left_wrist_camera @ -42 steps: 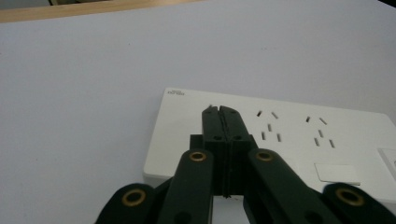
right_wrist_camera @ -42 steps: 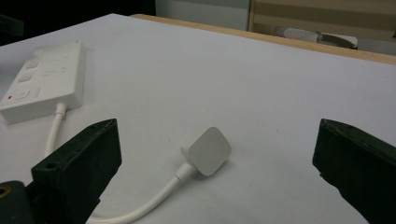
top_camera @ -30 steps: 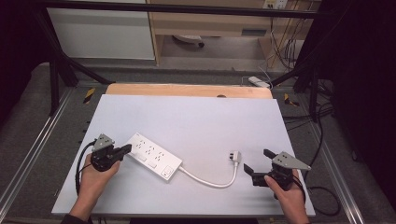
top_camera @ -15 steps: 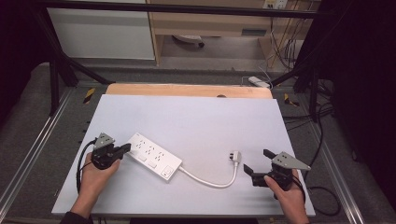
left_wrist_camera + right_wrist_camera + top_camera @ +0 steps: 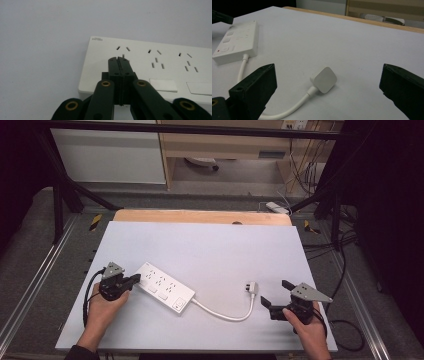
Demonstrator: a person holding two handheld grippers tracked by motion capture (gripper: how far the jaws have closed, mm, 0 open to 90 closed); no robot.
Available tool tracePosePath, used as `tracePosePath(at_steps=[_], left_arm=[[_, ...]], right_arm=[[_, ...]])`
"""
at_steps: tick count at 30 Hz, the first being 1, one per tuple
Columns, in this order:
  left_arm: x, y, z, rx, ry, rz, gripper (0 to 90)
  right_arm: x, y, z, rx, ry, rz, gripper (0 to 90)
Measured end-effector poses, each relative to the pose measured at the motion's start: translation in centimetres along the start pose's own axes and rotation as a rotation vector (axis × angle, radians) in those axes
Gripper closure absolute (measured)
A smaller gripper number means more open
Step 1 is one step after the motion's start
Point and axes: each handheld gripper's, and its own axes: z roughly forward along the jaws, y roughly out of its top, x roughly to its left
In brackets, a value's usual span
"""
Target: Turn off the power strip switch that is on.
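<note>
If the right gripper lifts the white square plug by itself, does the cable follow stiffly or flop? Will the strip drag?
Probably floppy: the thin white cable already lies in a loose curve on the table. The small white square plug looks light, with smooth faces that might slip. The long white plastic power strip looks heavier and lies flat, so it likely stays put until the slack runs out.

No text can be read — the white power strip (image 5: 150, 67) bears a small grey mark at its far left corner, too tiny and blurred to make out.
</note>
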Motion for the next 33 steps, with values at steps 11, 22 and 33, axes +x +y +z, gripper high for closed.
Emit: tracePosePath(at_steps=[11, 22, 33], left_arm=[[-0.05, -0.07, 0.14, 0.009, -0.004, 0.002, 90.0], [-0.03, -0.21, 0.34, 0.022, -0.004, 0.003, 90.0], [0.0, -0.23, 0.36, 0.024, -0.006, 0.003, 90.0]], right_arm=[[0.03, -0.01, 0.0, 0.0, 0.0, -0.001, 1.7], [0.07, 0.0, 0.01, 0.001, 0.004, -0.004, 1.7], [0.07, -0.01, 0.01, 0.002, 0.005, -0.004, 1.7]])
